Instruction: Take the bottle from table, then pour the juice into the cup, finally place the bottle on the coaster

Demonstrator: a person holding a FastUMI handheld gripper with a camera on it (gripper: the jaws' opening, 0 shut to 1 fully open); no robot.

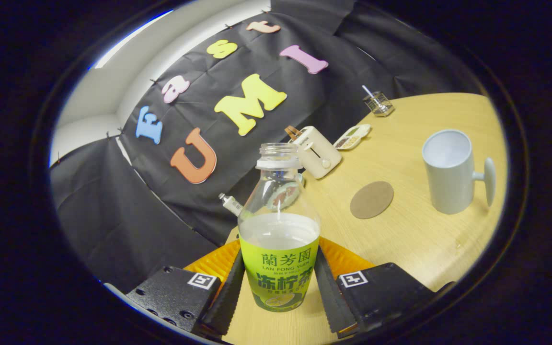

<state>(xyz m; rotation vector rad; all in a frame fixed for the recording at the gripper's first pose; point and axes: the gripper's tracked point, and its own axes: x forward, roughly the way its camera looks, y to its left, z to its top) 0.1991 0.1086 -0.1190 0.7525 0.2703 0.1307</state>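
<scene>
The tool (280,287) apparently pinches the uncapped bottle (279,230) above a wooden table (415,230) against black cloth (113,215).

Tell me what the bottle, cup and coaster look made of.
Bottle, gripped between the claw fingers: clear, glossy plastic, liquid visible through it, printed film label. Cup: matte pale ceramic, probably, given its thick opaque wall and solid handle. Coaster: flat dull brown disc, cork or fibreboard; can't tell which.

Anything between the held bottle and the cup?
Gripper view: the gripper is shut on the bottle. Between it and the cup lies the round coaster on otherwise bare table.
</scene>
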